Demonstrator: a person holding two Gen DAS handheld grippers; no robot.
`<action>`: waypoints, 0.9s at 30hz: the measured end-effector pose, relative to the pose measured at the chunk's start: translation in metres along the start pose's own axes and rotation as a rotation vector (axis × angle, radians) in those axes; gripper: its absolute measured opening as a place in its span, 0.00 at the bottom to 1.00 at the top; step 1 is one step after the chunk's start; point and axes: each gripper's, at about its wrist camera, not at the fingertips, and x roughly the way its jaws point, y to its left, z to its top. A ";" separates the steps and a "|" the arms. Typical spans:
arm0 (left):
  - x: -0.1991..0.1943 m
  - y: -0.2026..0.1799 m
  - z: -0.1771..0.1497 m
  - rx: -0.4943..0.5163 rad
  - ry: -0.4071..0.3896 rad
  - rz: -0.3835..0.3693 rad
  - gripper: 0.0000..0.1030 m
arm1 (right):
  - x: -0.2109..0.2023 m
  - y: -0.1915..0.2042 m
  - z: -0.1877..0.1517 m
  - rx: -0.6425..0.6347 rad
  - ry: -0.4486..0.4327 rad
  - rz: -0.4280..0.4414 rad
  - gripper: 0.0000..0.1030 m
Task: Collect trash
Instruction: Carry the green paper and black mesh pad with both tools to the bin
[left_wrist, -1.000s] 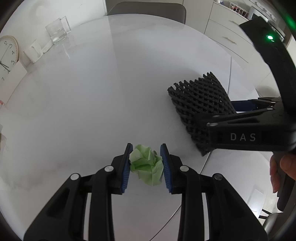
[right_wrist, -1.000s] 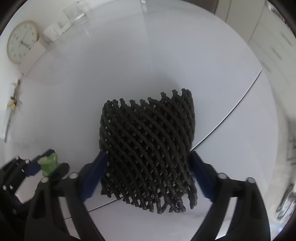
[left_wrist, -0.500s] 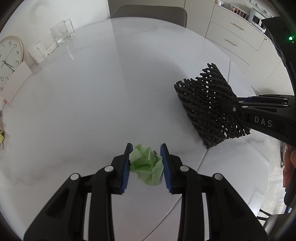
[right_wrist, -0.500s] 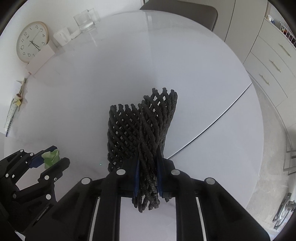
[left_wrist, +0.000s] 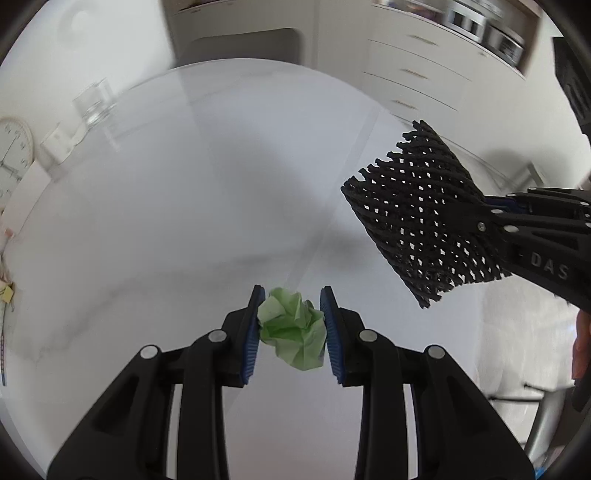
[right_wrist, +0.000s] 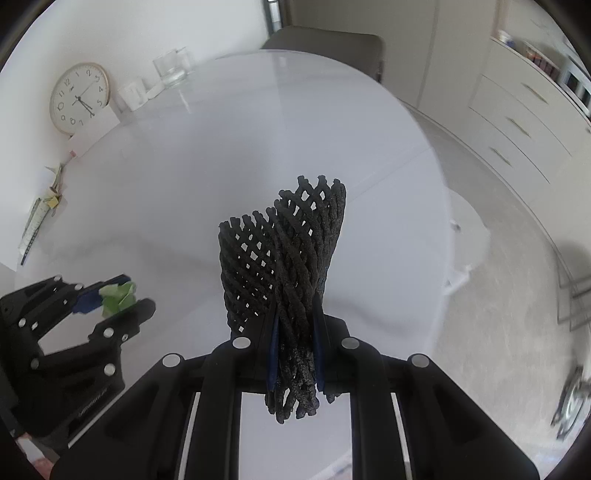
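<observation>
While left gripper (left_wrist: 291, 325) pinches green paper (left_wrist: 293, 332), right gripper (right_wrist: 295, 354) clamps black mesh (right_wrist: 284, 266).

Left tongs (left_wrist: 291, 325): matte black plastic, two angular forked arms, round silver screws at joints, blue ribbed pads (left_wrist: 252, 341) lining inner finger faces. Right tongs (right_wrist: 295, 354): same black build, silver screws, blue pads, white slots along arms. White "DAS" lettering on right tongs' side in left wrist view. Sliver of bare skin at that view's right edge, blurred.
</observation>
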 end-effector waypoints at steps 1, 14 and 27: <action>-0.004 -0.010 -0.004 0.016 0.003 -0.012 0.30 | -0.013 -0.007 -0.015 0.011 -0.002 -0.012 0.15; -0.040 -0.172 -0.074 0.257 0.085 -0.269 0.30 | -0.103 -0.108 -0.207 0.266 0.067 -0.130 0.15; -0.037 -0.219 -0.100 0.331 0.129 -0.228 0.30 | -0.003 -0.125 -0.271 0.308 0.200 -0.065 0.25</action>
